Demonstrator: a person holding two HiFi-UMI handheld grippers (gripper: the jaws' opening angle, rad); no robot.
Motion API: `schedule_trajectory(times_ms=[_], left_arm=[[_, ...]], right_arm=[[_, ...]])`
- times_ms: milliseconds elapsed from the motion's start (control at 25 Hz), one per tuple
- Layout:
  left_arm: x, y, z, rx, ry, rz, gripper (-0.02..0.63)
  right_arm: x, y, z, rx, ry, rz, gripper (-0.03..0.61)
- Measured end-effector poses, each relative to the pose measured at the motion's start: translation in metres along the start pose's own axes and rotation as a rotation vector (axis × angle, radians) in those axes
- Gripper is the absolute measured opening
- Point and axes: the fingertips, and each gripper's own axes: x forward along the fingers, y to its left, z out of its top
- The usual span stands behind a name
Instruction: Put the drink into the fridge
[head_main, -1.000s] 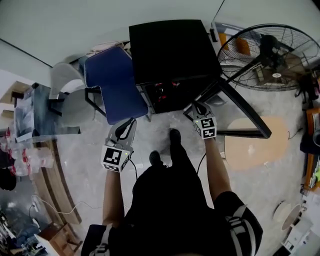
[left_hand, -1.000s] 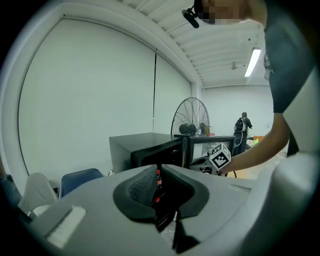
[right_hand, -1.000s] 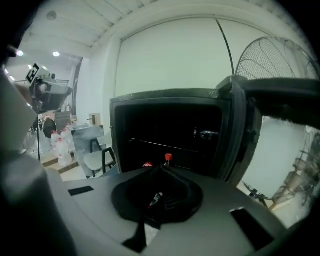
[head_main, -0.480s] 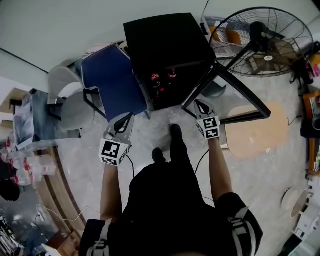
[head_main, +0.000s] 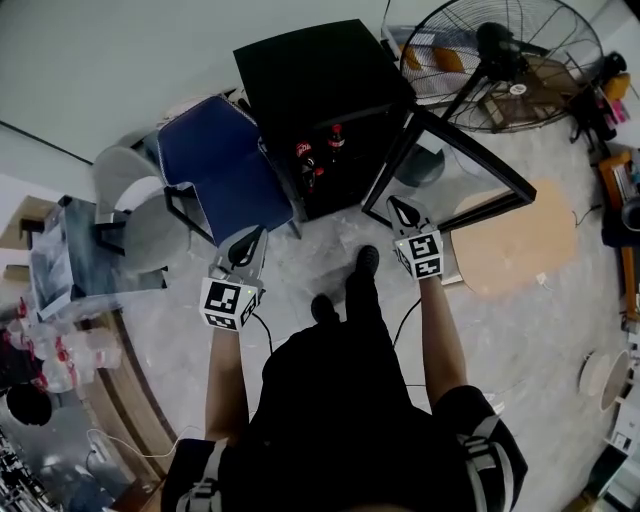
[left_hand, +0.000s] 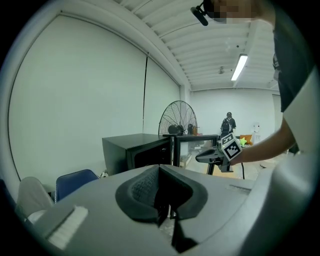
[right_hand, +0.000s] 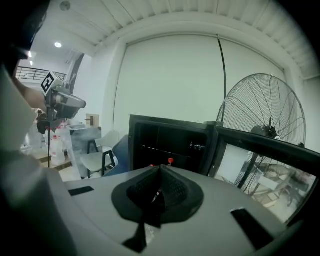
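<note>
The black fridge (head_main: 310, 85) stands with its glass door (head_main: 455, 155) swung out to the right. Dark drink bottles with red caps (head_main: 318, 158) stand on its shelves, and red caps (right_hand: 170, 161) also show in the right gripper view. My left gripper (head_main: 258, 233) hangs in front of the fridge, left of the opening, shut and empty; its jaws (left_hand: 162, 212) meet with nothing between them. My right gripper (head_main: 393, 204) is close to the door's lower inner corner, also shut and empty (right_hand: 155, 200).
A blue chair (head_main: 222, 170) stands against the fridge's left side, with grey chairs (head_main: 140, 205) beyond it. A big floor fan (head_main: 500, 55) stands to the right of the fridge. A table with bottles (head_main: 50, 345) is far left. A person (left_hand: 228, 122) stands far off.
The person has stepped back, so both grippers are a little farther from the fridge. More of the fridge's inside and its bottles shows. The left gripper's jaws have closed.
</note>
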Motion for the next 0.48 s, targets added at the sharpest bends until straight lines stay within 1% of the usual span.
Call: schedule_trajectory(times_ms=[240,480], left_arm=[[-0.007,-0.004,0.001,0.008,-0.014,-0.012,0.0],[-0.01,-0.006,0.001,-0.003,-0.031,-0.009,0.0]], right_arm=[[-0.018,0.006,-0.004,-0.018,0.032,0.013,0.002],[-0.03,0.007,-0.007,-0.019,0.039,0.005,0.002]])
